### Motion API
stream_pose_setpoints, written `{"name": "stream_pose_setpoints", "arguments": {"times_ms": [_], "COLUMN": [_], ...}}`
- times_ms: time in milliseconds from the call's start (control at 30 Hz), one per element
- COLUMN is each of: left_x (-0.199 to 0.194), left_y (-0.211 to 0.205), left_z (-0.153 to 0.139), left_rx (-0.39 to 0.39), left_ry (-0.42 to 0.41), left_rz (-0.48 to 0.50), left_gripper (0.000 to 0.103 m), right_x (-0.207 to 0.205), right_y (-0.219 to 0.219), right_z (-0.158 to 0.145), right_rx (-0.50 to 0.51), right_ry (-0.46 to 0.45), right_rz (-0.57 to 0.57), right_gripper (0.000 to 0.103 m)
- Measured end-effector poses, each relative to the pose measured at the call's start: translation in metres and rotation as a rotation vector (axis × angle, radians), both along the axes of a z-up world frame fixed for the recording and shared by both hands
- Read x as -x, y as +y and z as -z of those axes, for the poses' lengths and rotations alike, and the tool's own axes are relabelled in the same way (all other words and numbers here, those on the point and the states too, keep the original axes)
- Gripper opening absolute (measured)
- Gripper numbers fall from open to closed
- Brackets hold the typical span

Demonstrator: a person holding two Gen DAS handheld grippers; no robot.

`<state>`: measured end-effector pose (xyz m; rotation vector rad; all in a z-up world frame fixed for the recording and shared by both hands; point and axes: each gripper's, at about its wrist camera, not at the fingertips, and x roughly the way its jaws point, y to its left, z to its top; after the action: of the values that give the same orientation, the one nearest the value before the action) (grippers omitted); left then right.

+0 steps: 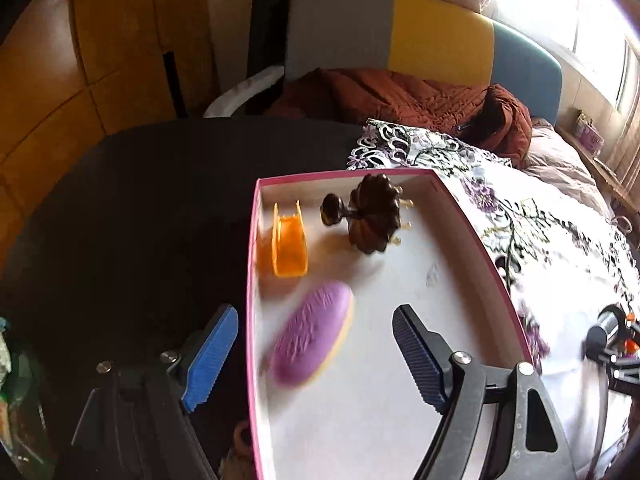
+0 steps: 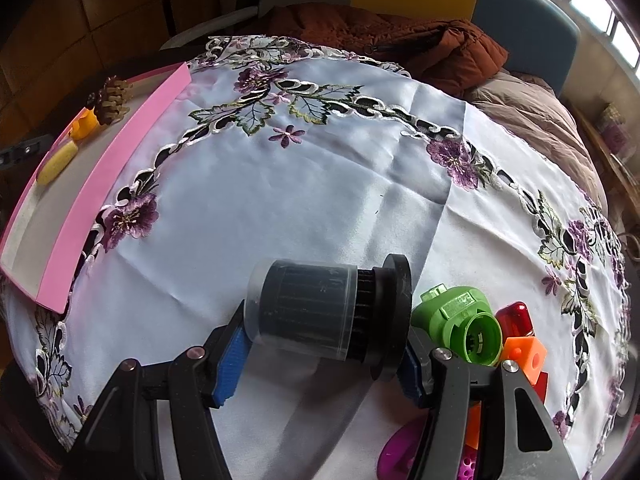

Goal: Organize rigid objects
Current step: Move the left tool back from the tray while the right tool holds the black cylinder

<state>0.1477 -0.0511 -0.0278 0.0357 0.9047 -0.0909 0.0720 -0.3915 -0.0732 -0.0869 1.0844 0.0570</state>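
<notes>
A pink-walled box (image 1: pixel 250 280) with a white floor sits on the table's left part. In it lie an orange plastic piece (image 1: pixel 289 248), a dark brown fluted ornament with a knob (image 1: pixel 372 216) and a purple oval piece (image 1: pixel 312 336), blurred. My left gripper (image 1: pixel 315 312) hangs open over the box, its fingers apart on either side of the purple piece and clear of it. The right wrist view shows my right gripper (image 2: pixel 322 344) shut on a black ribbed cylinder (image 2: pixel 308 308) in a clear sleeve, low over the white embroidered cloth (image 2: pixel 320 180). The box (image 2: pixel 120 152) lies far left there.
Beside the right gripper lies a pile of small parts: a green nozzle (image 2: pixel 460 320), a red piece (image 2: pixel 516 316), an orange cube (image 2: pixel 524 356), a magenta piece (image 2: pixel 400 456). A rust-coloured jacket (image 1: pixel 400 96) and a chair back stand behind the table. Bare black tabletop (image 1: pixel 140 200) lies left of the box.
</notes>
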Motion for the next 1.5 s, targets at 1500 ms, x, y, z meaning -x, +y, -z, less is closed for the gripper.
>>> {"name": "stream_pose_setpoints", "arguments": {"times_ms": [1500], "left_x": [0.11], "left_y": [-0.005], "left_z": [0.001], "left_rx": [-0.026], "left_ry": [-0.02], "left_rz": [0.069], "left_gripper": [0.081], "right_x": [0.002], "right_y": [0.0], "right_z": [-0.006], "right_rx": [0.022], "right_ry": [-0.032], "right_rz": [0.034], "right_gripper": [0.063]}}
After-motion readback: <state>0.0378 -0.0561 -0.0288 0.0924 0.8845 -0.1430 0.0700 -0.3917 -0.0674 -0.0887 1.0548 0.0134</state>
